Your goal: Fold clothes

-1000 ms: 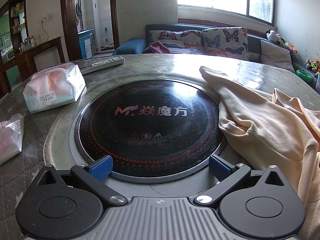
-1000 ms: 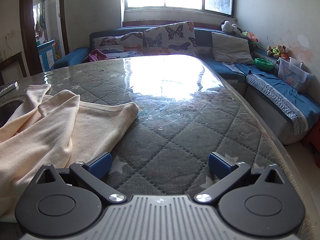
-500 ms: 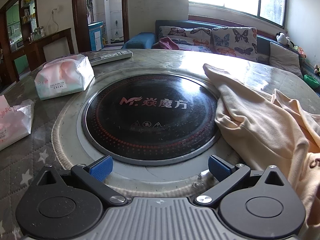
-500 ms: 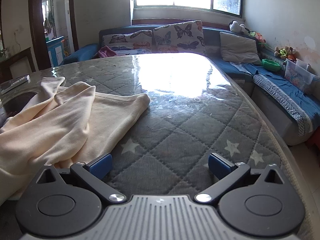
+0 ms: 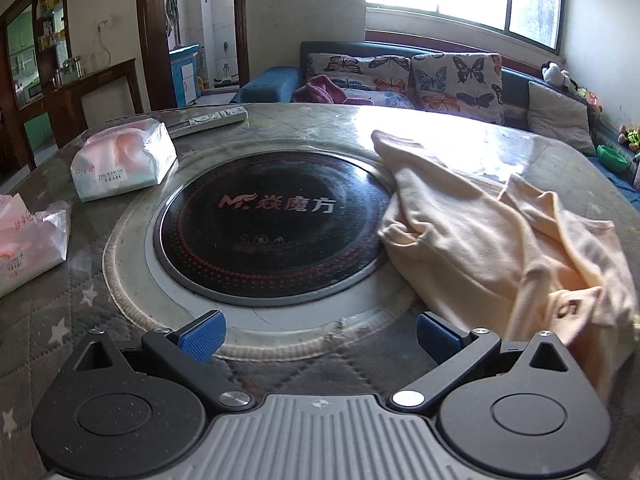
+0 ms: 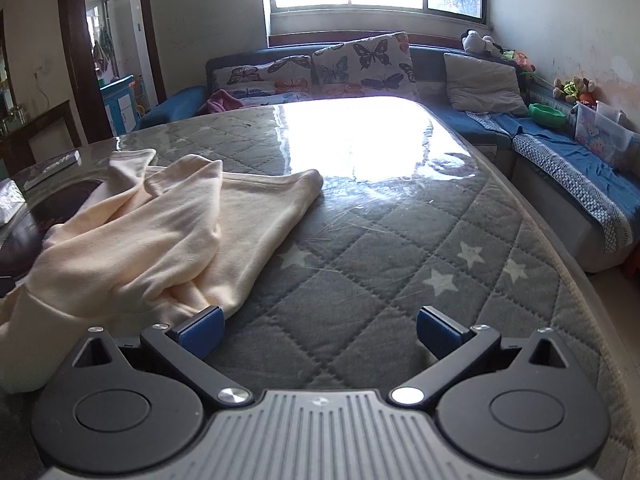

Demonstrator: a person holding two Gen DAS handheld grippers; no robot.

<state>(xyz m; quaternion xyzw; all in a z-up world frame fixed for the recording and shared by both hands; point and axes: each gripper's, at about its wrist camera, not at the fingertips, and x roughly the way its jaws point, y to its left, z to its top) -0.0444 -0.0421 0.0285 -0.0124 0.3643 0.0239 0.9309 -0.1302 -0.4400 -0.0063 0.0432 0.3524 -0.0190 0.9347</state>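
A cream-coloured soft knit garment [image 5: 492,240] lies rumpled and bunched on the grey quilted star-patterned tabletop under clear plastic [image 6: 380,264], one edge draped over the rim of the round black glass cooktop [image 5: 264,228] set into the table. It is not folded: layers overlap loosely and a sleeve-like end trails towards the far side of the cooktop.

The left gripper [image 5: 318,332] has its blue pads spread wide and empty, hovering at the near rim of the cooktop. The right gripper [image 6: 318,328] is likewise spread and empty, its left pad just beside the garment's near hem.

By my reading, the step in hand is reaching for the cloth to spread it flat; that calls for pinching two separated hem points.

Away from the cooktop, beyond the garment, the tabletop is open. The white tissue pack [image 5: 122,160] crowds the cooktop's other side.
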